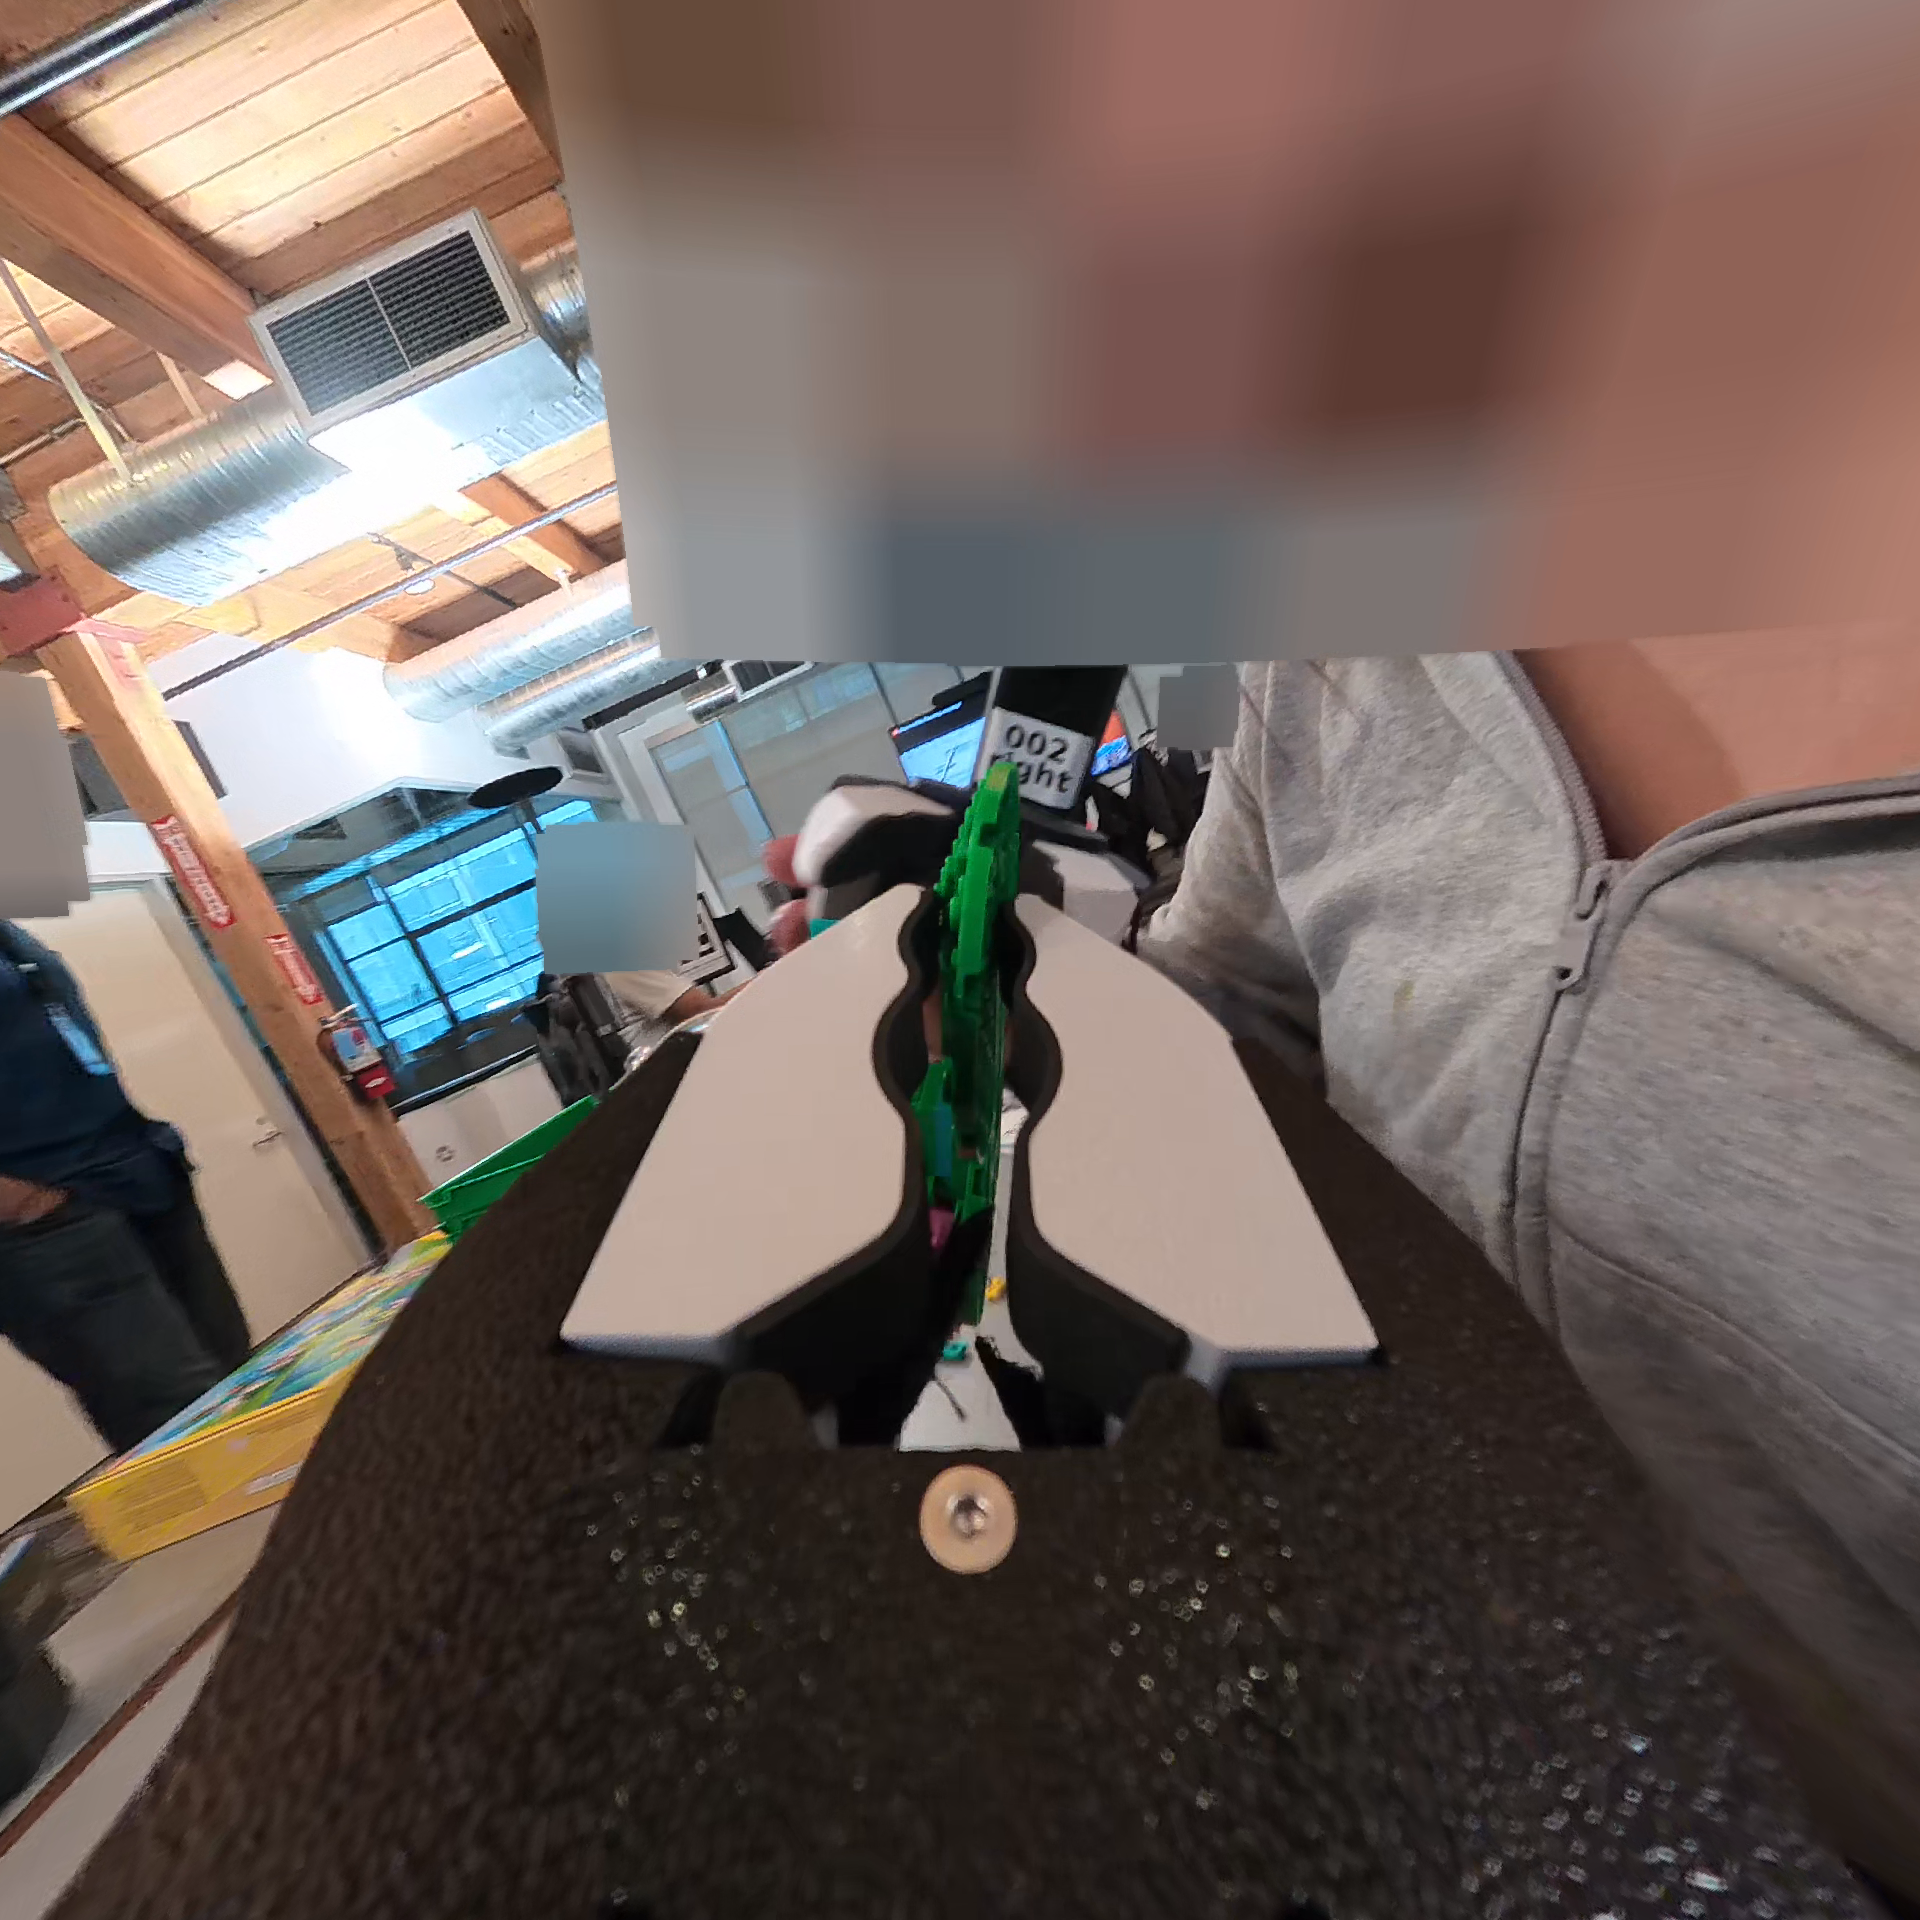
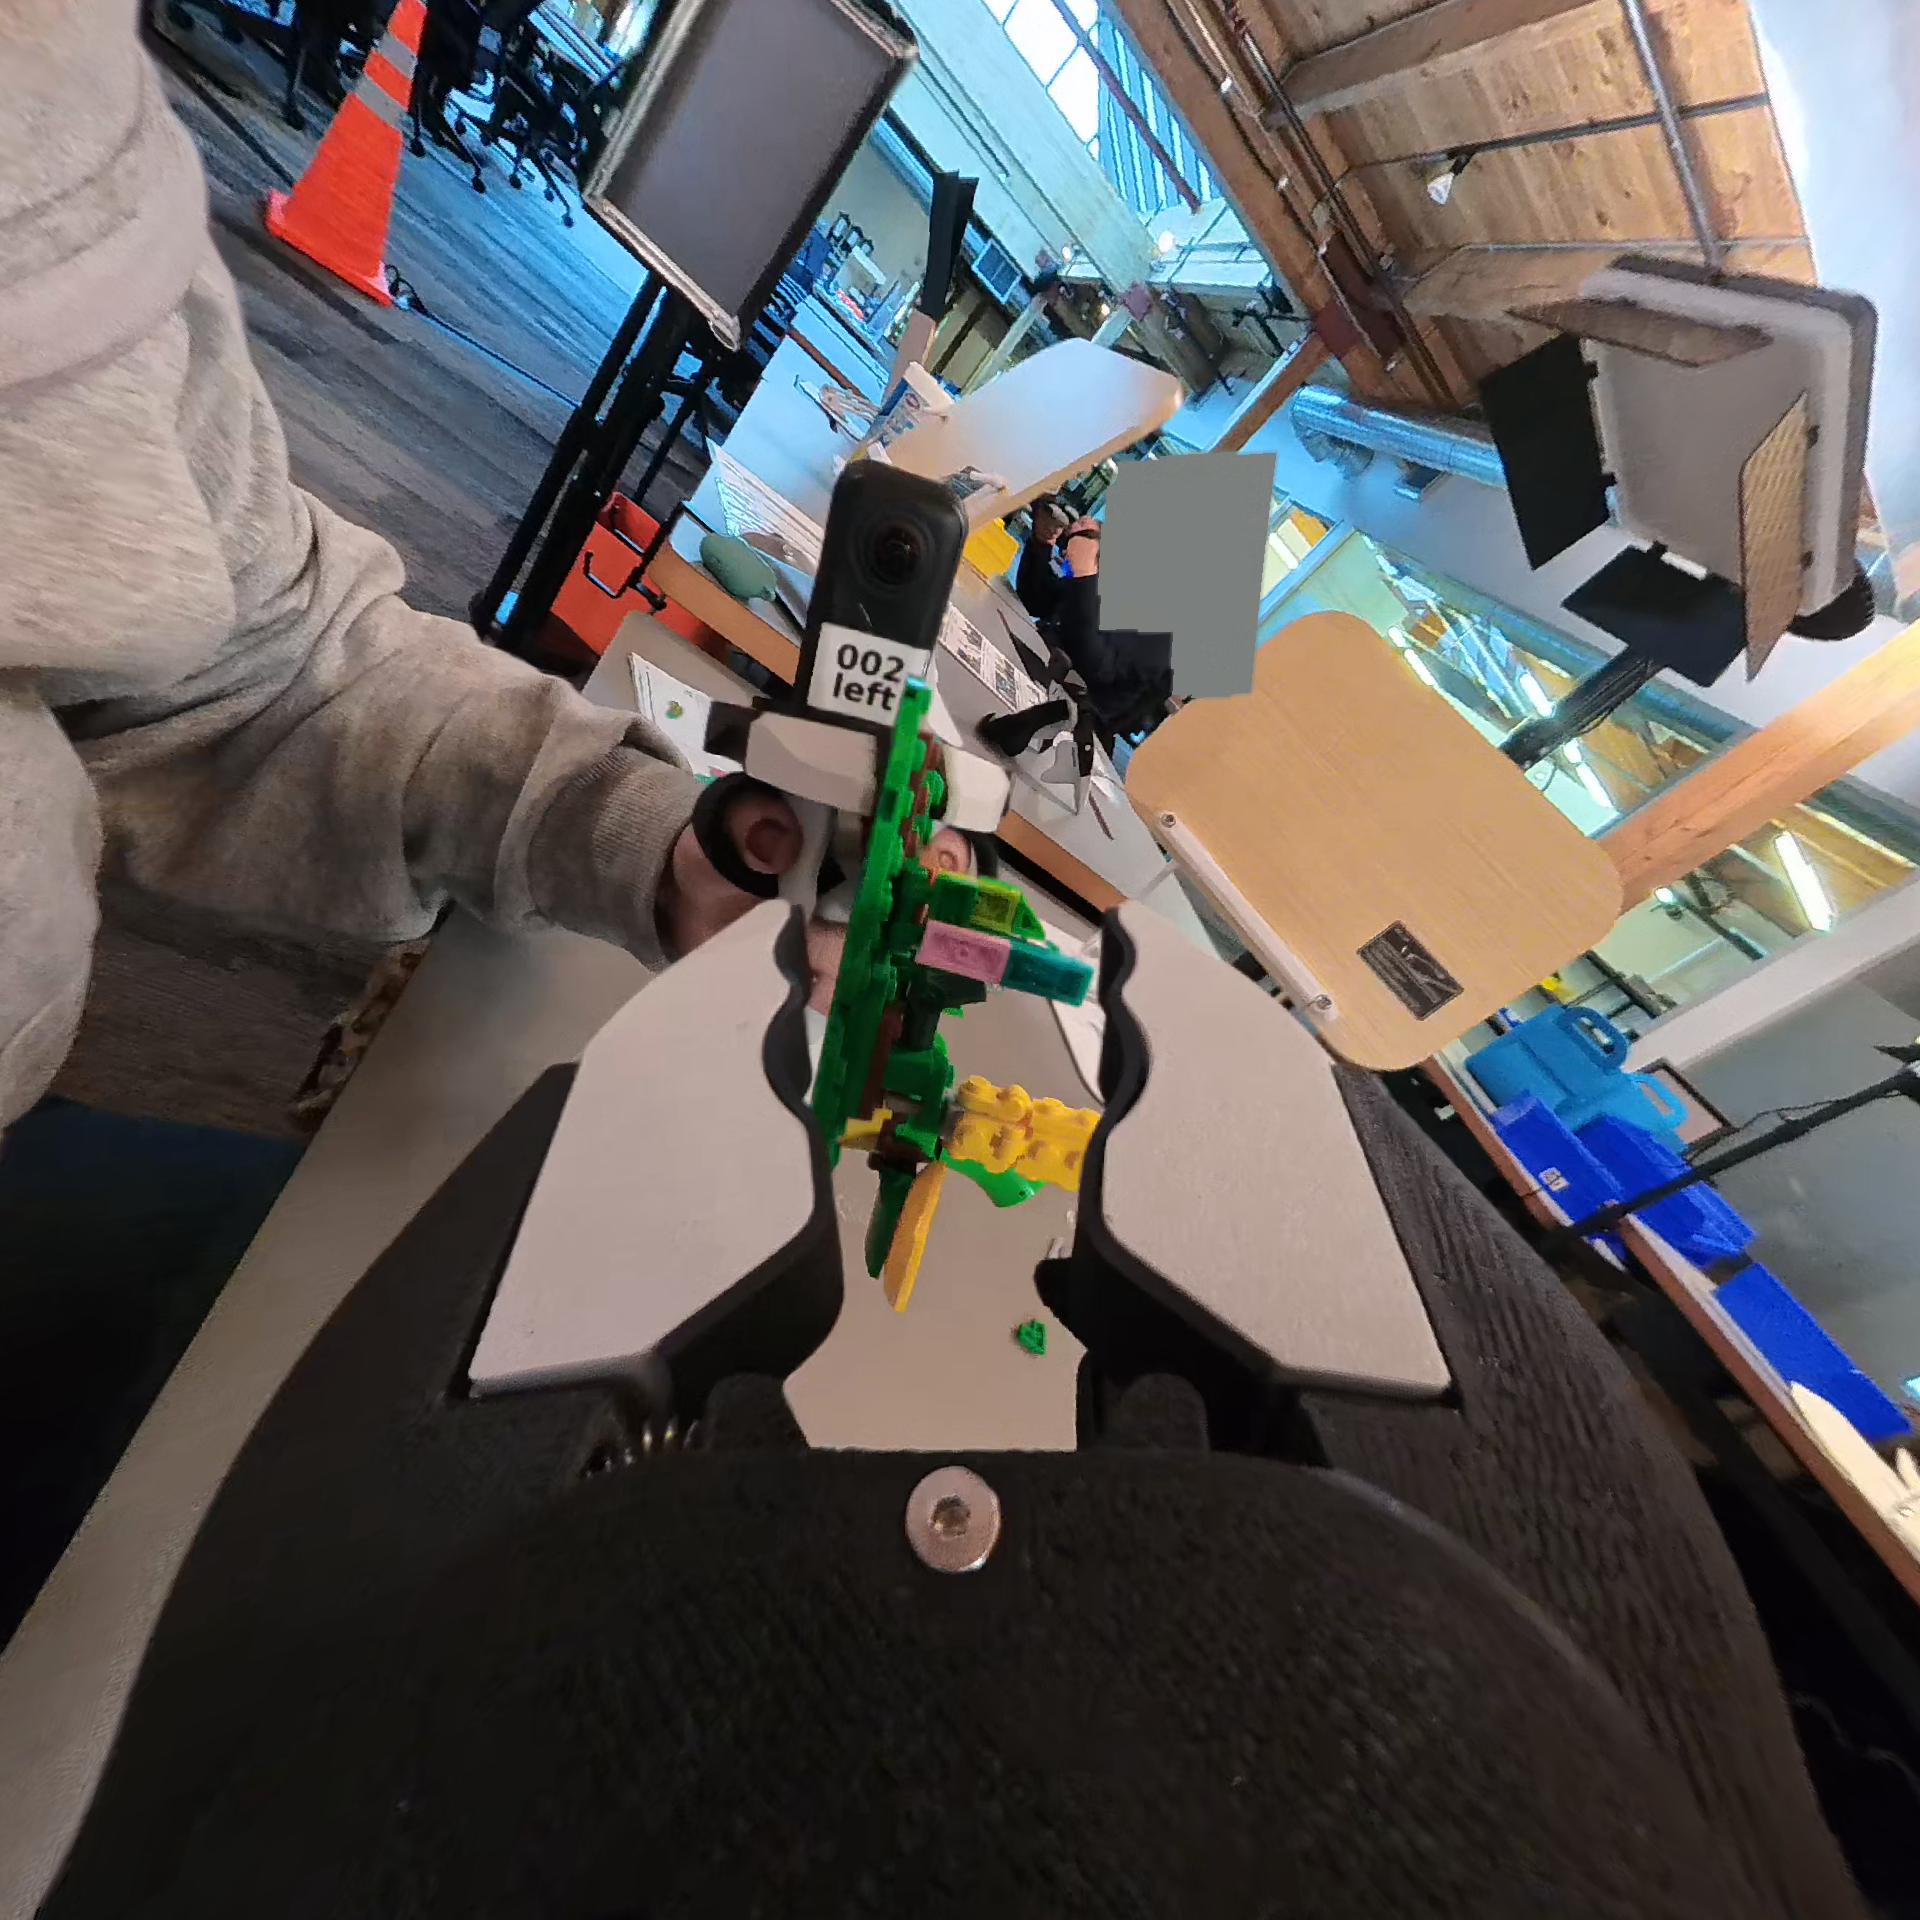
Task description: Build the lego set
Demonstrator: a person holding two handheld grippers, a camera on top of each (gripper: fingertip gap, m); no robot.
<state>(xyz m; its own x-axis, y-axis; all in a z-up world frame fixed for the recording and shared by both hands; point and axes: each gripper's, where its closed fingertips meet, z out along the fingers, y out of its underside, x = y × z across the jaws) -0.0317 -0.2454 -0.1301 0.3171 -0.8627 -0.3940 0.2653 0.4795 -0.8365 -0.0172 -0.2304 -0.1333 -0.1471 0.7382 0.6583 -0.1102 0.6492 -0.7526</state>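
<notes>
My left gripper (image 1: 971, 904) is shut on a green brick baseplate model (image 1: 977, 997), which shows edge-on between its pads. In the right wrist view the left gripper (image 2: 894, 779) grips the far edge of that green plate (image 2: 862, 987), held upright in the air. Pink (image 2: 961, 951), teal (image 2: 1049, 971) and yellow bricks (image 2: 1023, 1132) stick out from the plate's side. My right gripper (image 2: 951, 935) is open. The model stands between its pads, and the right pad does not touch it. One finger of the right gripper (image 1: 857, 821) shows beyond the plate.
A grey table (image 2: 312, 1195) lies below, with a small green piece (image 2: 1031, 1335) on it. A wooden chair back (image 2: 1371, 831) stands to the right and blue bins (image 2: 1621, 1143) beyond. A yellow box (image 1: 239, 1423) and a green bin (image 1: 509, 1174) sit to the left. The person's grey top (image 1: 1507, 1039) is close. Left and right tips are no more than a few centimetres apart. The small green piece (image 2: 1031, 1335) is about equally far from each gripper, around 30 centimetres.
</notes>
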